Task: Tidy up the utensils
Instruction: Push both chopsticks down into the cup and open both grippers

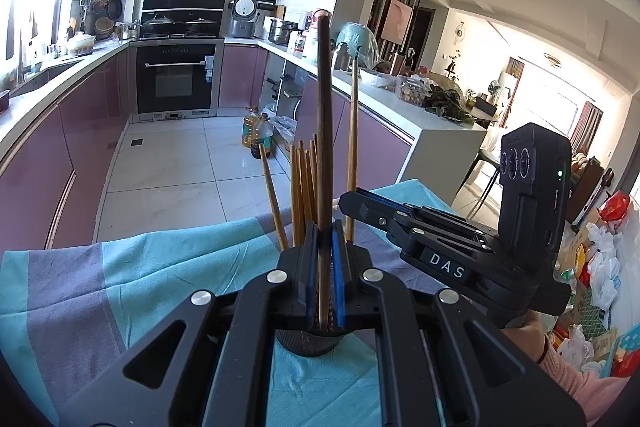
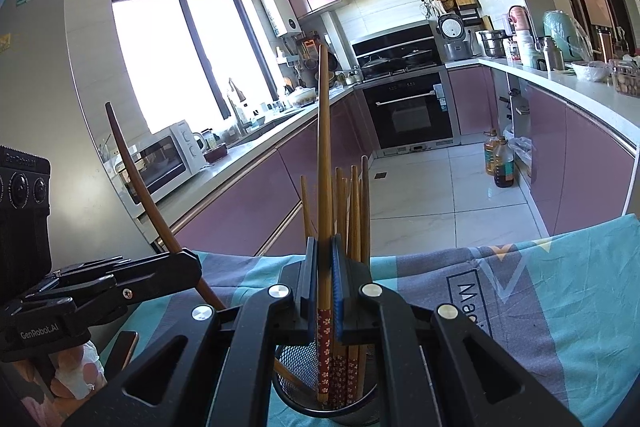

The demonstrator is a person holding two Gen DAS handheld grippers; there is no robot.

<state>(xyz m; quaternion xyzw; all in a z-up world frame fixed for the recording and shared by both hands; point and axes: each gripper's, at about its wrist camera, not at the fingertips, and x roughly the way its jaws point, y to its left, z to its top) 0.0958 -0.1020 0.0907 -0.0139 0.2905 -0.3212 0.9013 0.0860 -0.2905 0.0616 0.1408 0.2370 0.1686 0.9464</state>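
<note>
A black mesh holder [image 2: 296, 367] stands on the teal and grey cloth and holds several wooden chopsticks [image 2: 354, 211]. My left gripper [image 1: 325, 239] is shut on a dark brown chopstick [image 1: 324, 115], held upright over the holder [image 1: 308, 343]. My right gripper [image 2: 325, 259] is shut on a light wooden chopstick [image 2: 323, 147] with a red flowered end, whose lower end is inside the holder. The right gripper also shows in the left wrist view [image 1: 352, 201], holding its chopstick [image 1: 353, 131]. The left gripper shows in the right wrist view [image 2: 188, 261] with the dark chopstick [image 2: 132, 171].
The teal and grey cloth [image 2: 520, 291] covers the table. Behind is a kitchen with purple cabinets [image 1: 52, 163], an oven [image 1: 176, 79], oil bottles [image 1: 258, 133] on the floor and a white counter [image 1: 420, 115]. A microwave [image 2: 164, 159] sits on the left counter.
</note>
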